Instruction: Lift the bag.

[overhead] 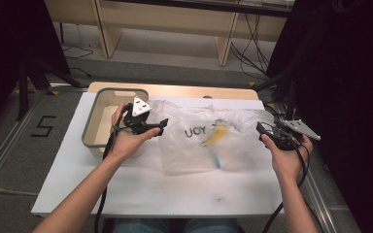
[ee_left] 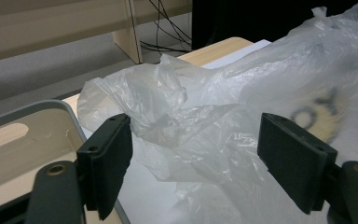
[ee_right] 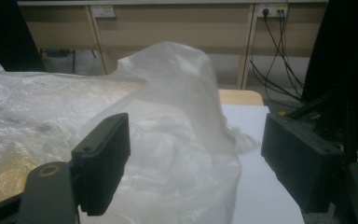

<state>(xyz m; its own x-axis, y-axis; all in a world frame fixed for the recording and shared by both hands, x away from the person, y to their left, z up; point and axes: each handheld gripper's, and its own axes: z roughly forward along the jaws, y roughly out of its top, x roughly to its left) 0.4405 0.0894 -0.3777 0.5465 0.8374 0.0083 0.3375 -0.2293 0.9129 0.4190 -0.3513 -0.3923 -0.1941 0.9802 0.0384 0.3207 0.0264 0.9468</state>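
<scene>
High view lettering: "UOY" read on plastic bag (overhead: 199,141)
Bag: clear, crumpled, yellow item inside
Left gripper (ee_left: 193,154): jaws apart
Right gripper (ee_right: 193,158): jaws apart

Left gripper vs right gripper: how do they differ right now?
The left gripper sits by the tray, at the plastic bag's left edge; the right gripper is at the bag's right edge, near the table edge. The left's grey plate stands up, the right's lies flatter. Both are open, fingers either side of crumpled bag plastic.
</scene>
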